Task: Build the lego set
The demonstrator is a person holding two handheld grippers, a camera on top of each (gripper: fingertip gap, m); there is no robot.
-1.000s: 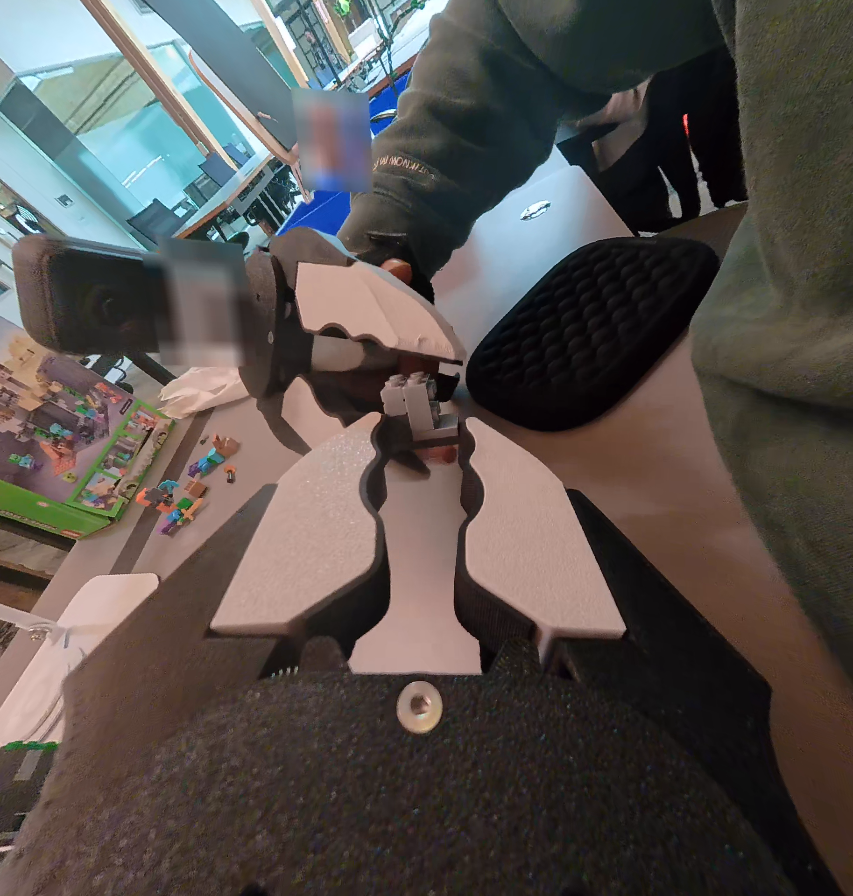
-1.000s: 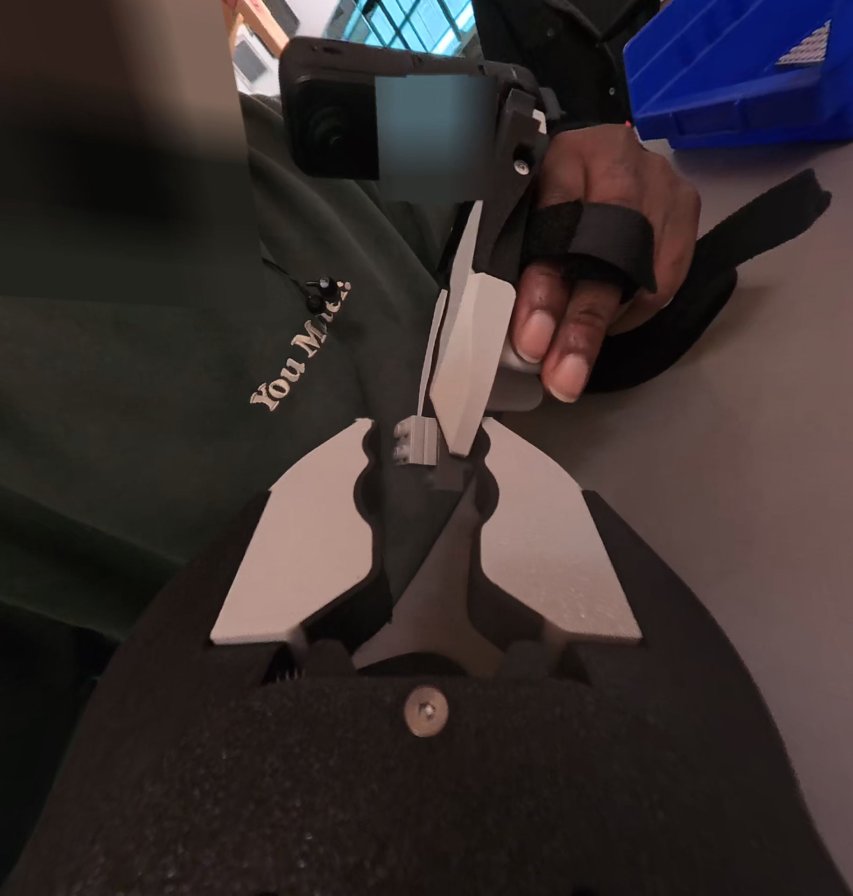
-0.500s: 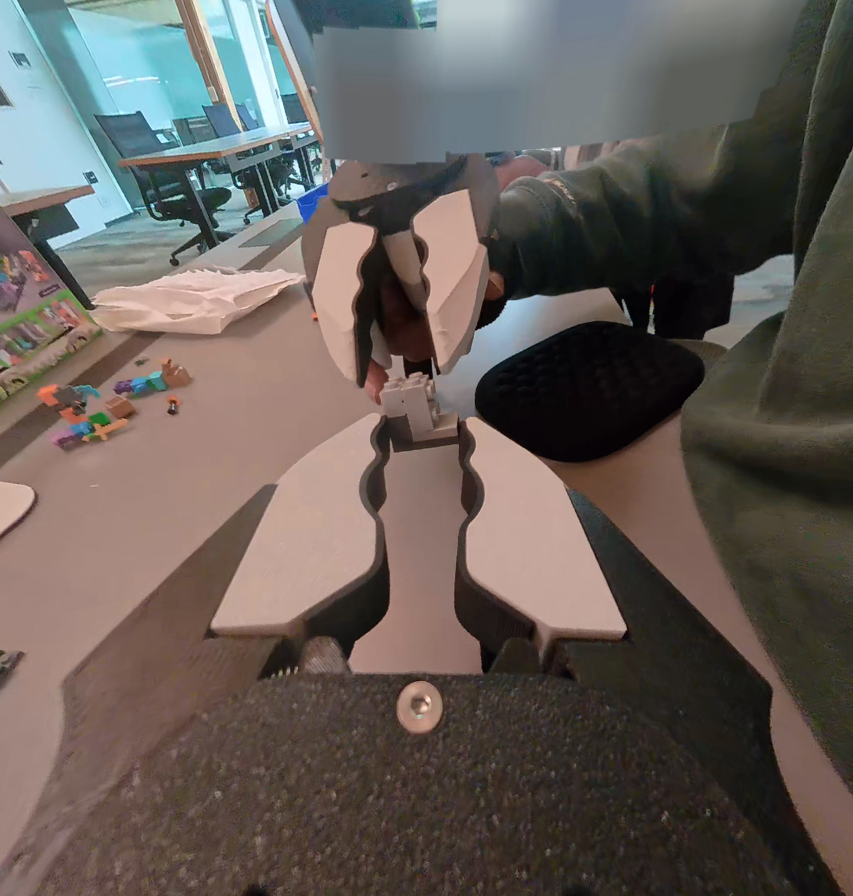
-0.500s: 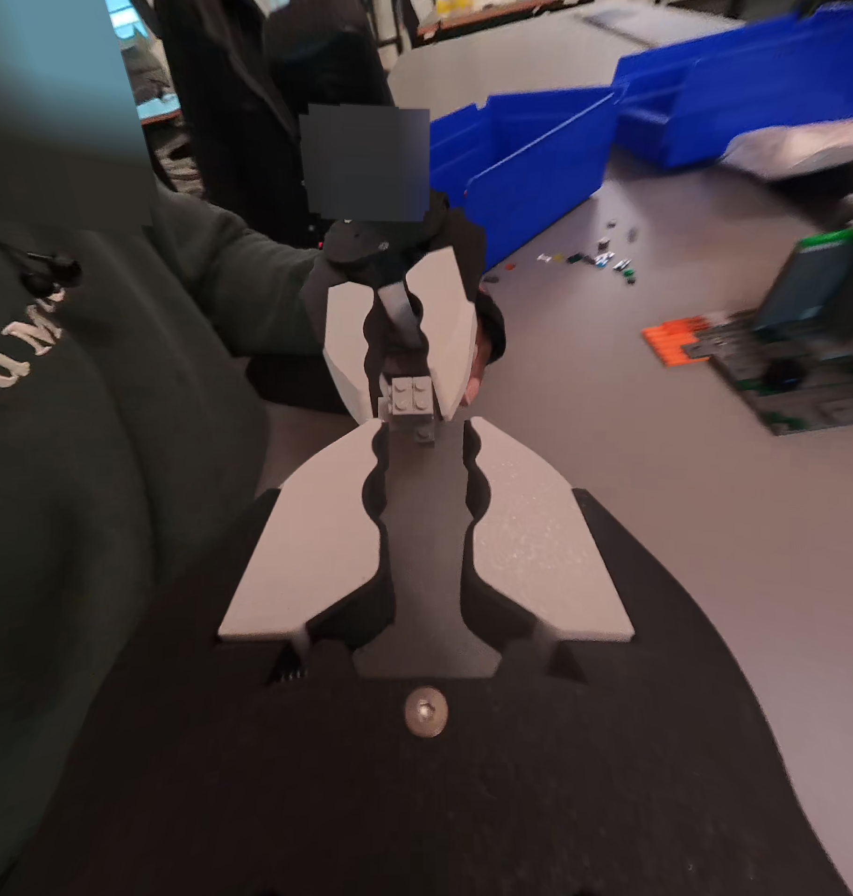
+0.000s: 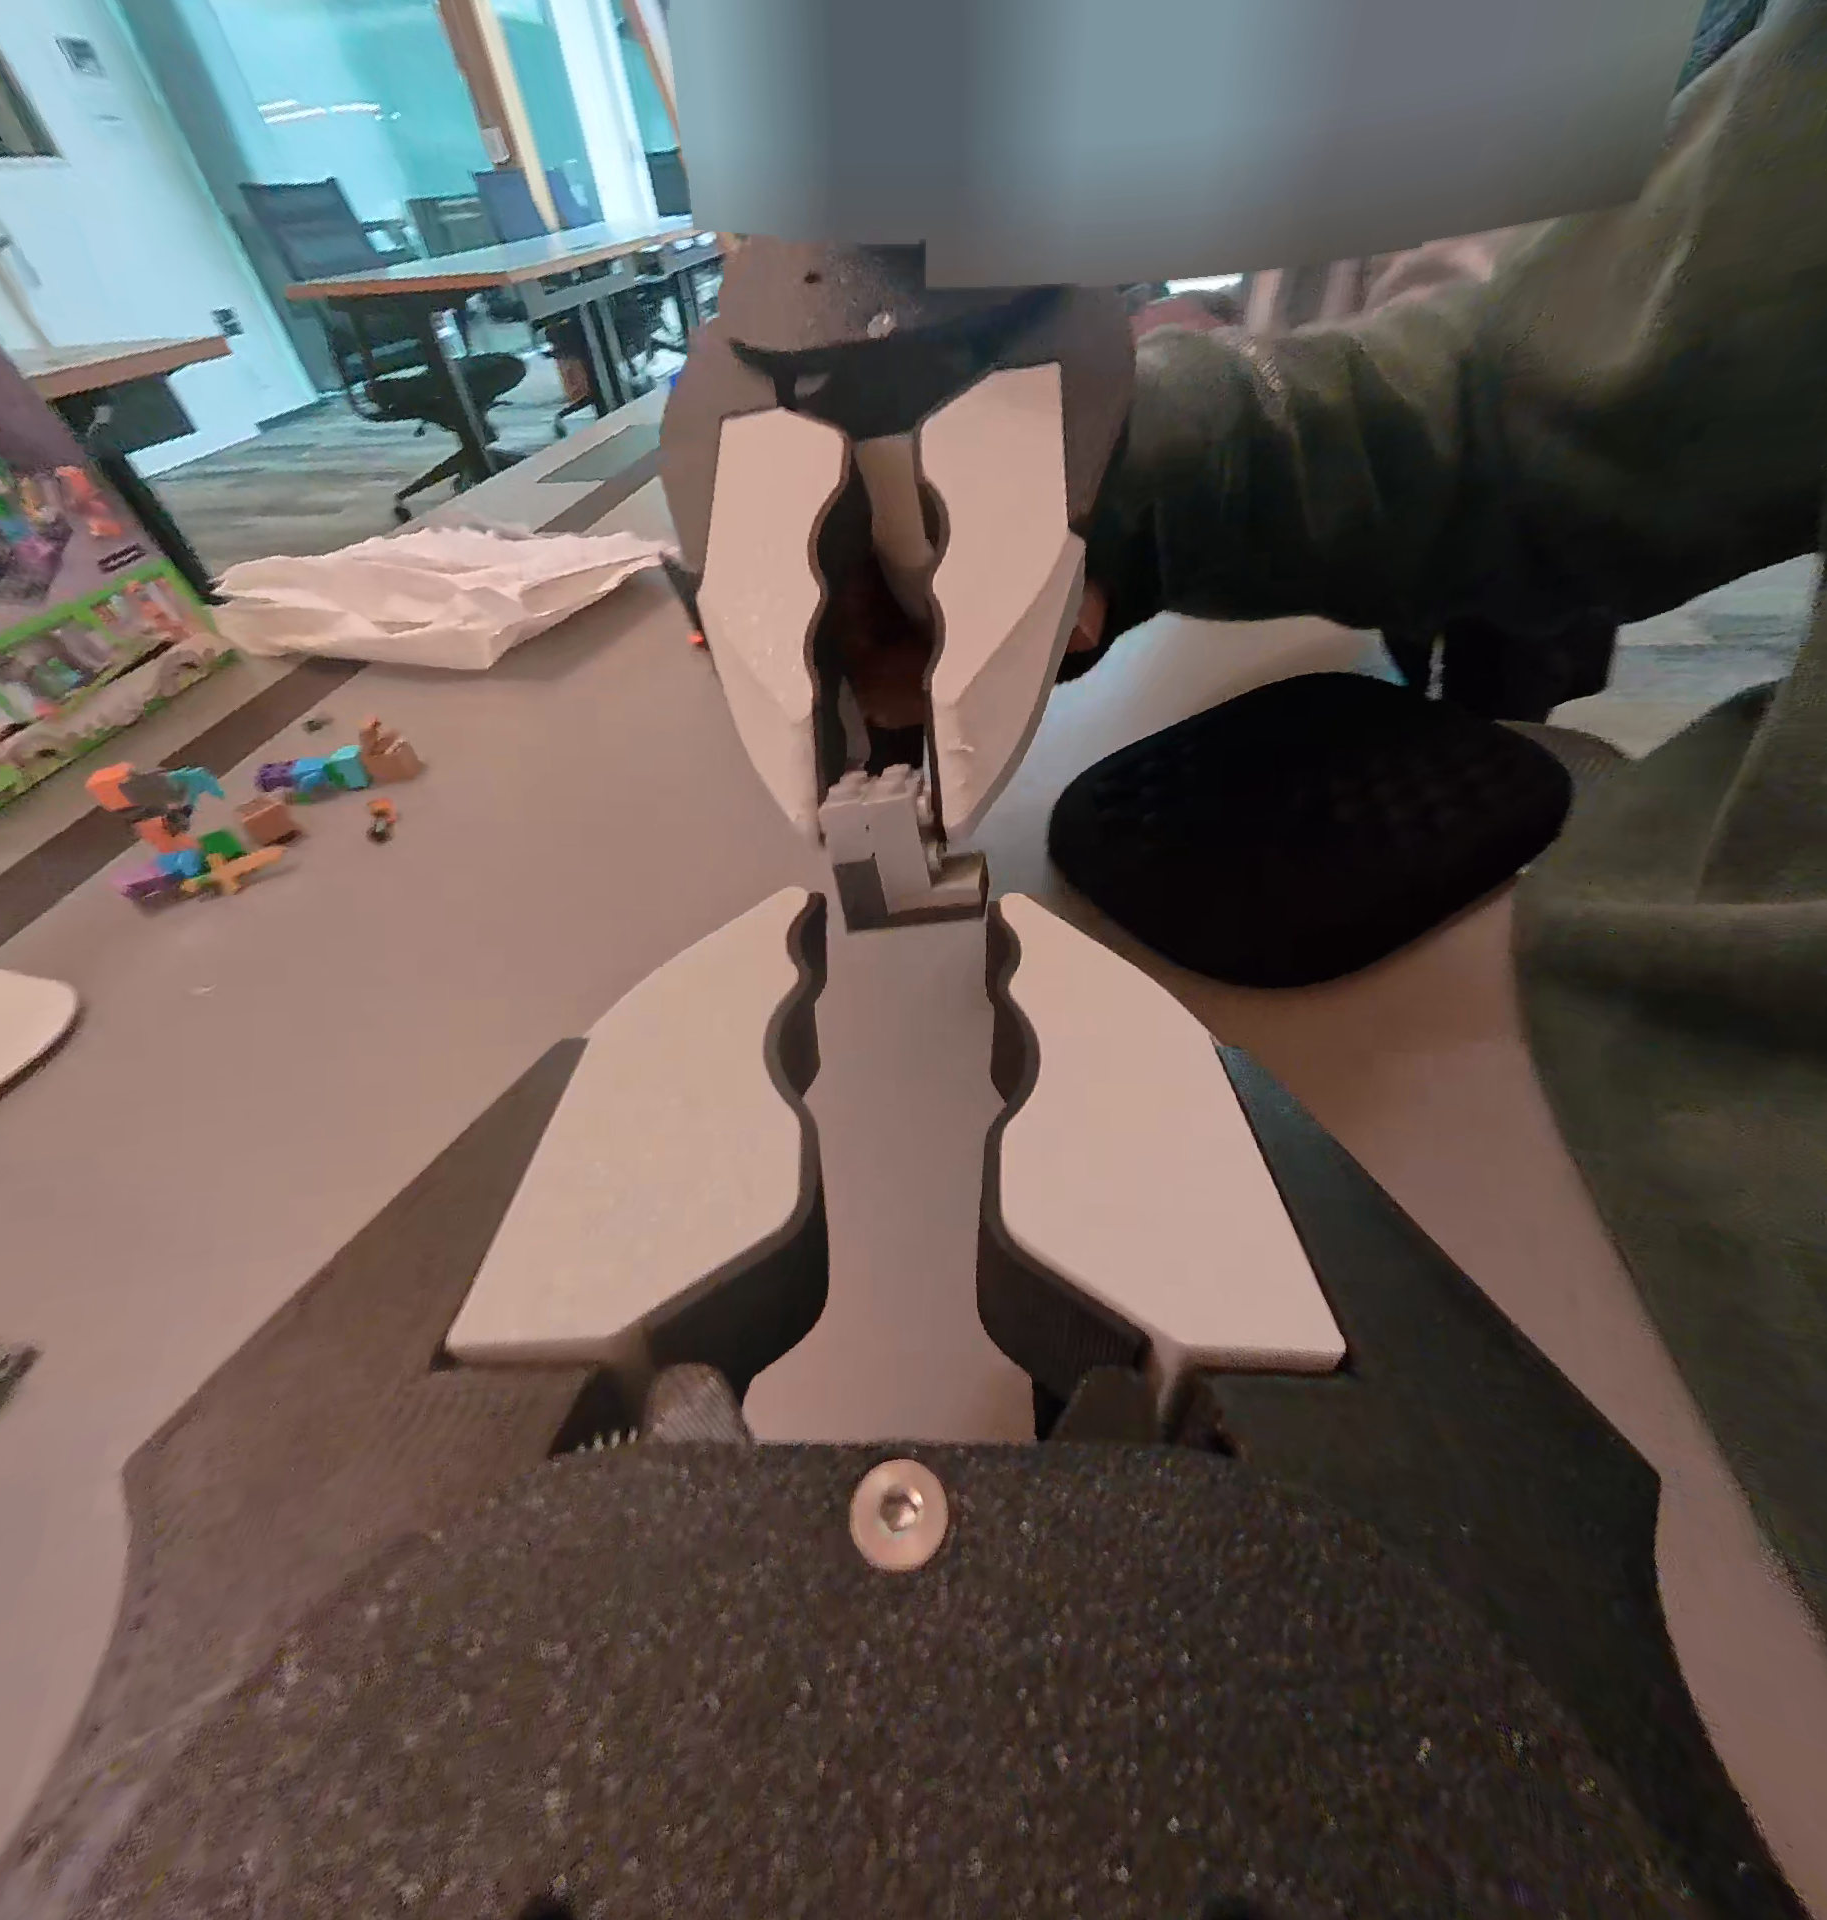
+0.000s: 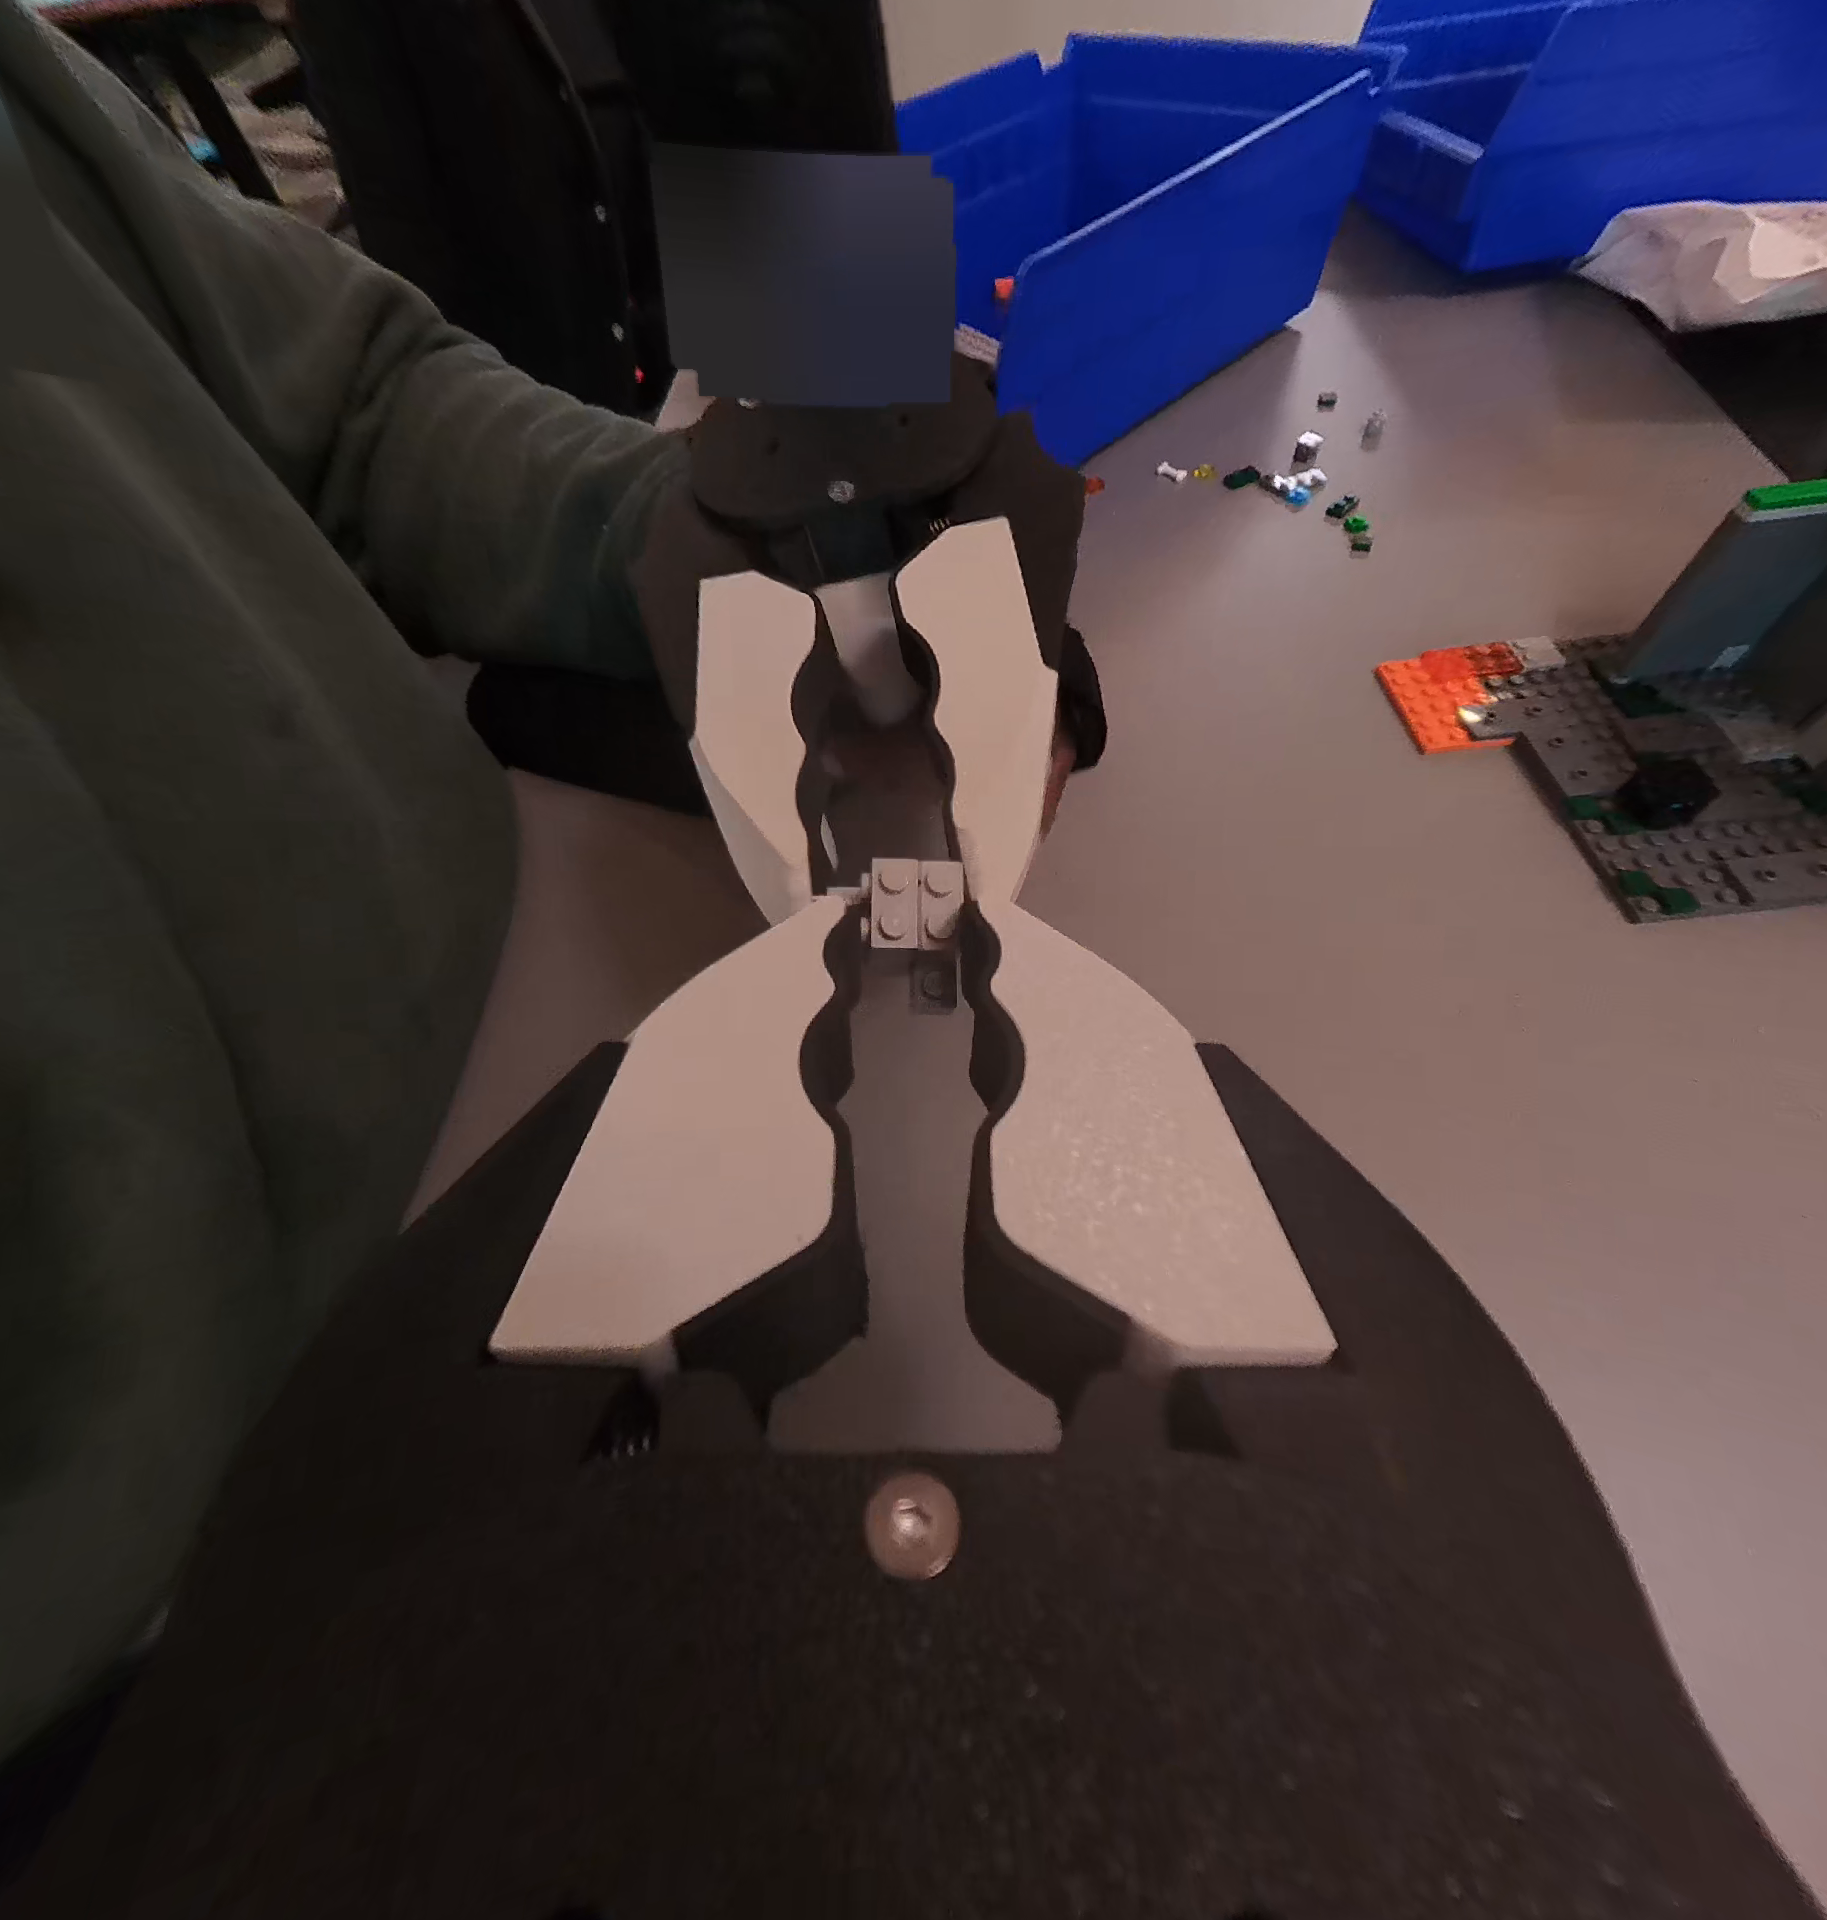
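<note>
The two tools met tip to tip above the table, with the small grey brick piece caught between them. The left gripper was closed to a narrow gap, and the piece's darker bottom part sat right at its fingertips, straight ahead of it. The right gripper came in from the opposite side, also closed down, its fingertips flanking the lighter upper bricks. From its own camera the studs faced back along its fingers.

So the piece lay dead ahead of both grippers, neither one nearer, and its stud-to-base line ran along the line joining them. Any pressing together would probably have to go along that line. A sideways push could twist the bricks apart.

I could not tell how firmly either side pinched.

The half-built model stood well off to the right of the right gripper. Loose coloured bricks lay well off to the left of the left one.
</note>
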